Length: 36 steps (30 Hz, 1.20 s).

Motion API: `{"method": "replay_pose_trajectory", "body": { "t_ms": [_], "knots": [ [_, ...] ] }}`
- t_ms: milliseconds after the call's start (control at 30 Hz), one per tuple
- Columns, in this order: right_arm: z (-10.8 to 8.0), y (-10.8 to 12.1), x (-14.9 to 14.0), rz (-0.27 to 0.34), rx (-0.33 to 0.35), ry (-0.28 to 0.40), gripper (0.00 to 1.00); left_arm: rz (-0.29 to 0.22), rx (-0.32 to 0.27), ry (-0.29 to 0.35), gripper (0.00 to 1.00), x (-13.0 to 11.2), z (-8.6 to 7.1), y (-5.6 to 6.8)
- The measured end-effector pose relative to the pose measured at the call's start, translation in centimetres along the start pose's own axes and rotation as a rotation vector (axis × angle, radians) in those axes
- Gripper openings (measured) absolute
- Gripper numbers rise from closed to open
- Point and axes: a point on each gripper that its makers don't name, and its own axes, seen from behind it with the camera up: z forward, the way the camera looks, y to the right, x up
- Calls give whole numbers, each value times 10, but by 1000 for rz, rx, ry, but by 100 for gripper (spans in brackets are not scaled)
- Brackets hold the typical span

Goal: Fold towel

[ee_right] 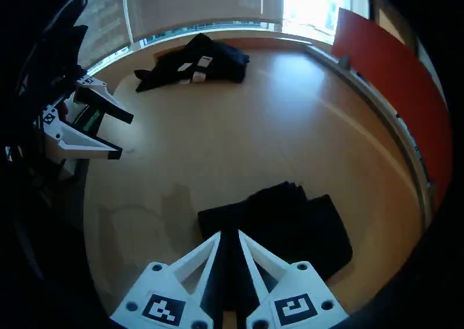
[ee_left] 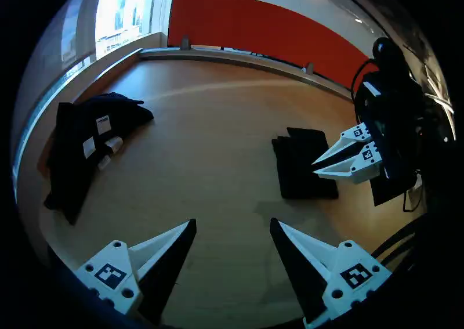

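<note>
A black towel (ee_left: 301, 166) (ee_right: 290, 224) lies folded and flat on the wooden table (ee_left: 209, 155) (ee_right: 243, 132). My right gripper (ee_right: 229, 235) is shut, its tips over the towel's near edge; no cloth is lifted between them. In the left gripper view that right gripper (ee_left: 316, 170) reaches in from the right over the towel, held by a dark-sleeved hand. My left gripper (ee_left: 232, 224) is open above bare table, well short of the towel. The right gripper view shows the left gripper (ee_right: 125, 136) at the table's left side, open.
A loose pile of dark cloths with white tags (ee_left: 87, 137) (ee_right: 197, 65) sits at the far corner by the window. A raised ledge and a red wall panel (ee_left: 261, 27) (ee_right: 394, 73) run along the table's far edge.
</note>
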Motion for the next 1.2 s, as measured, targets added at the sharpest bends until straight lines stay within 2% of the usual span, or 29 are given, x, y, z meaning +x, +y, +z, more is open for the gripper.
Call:
{"method": "replay_pose_trajectory", "body": {
  "t_ms": [67,300,333,567,900,1033,1200],
  "knots": [
    [0,0,-1,3,0,-2,17,0,-1,-1,94,0,0,1],
    [-5,3,-8,27,-11,-3,65,-1,-1,-4,94,-2,1,2],
    [-5,3,-8,32,-13,-1,69,-2,-1,-5,94,-2,1,2],
    [-9,9,-8,59,-27,17,76,-1,2,-8,94,-2,3,3],
    [-11,13,-8,33,-33,20,84,2,3,-8,94,1,4,5],
    [-14,17,-4,22,-43,27,90,2,3,-8,94,1,5,6],
    [-17,21,2,22,-54,46,92,3,2,-8,94,1,5,7]
  ]
}}
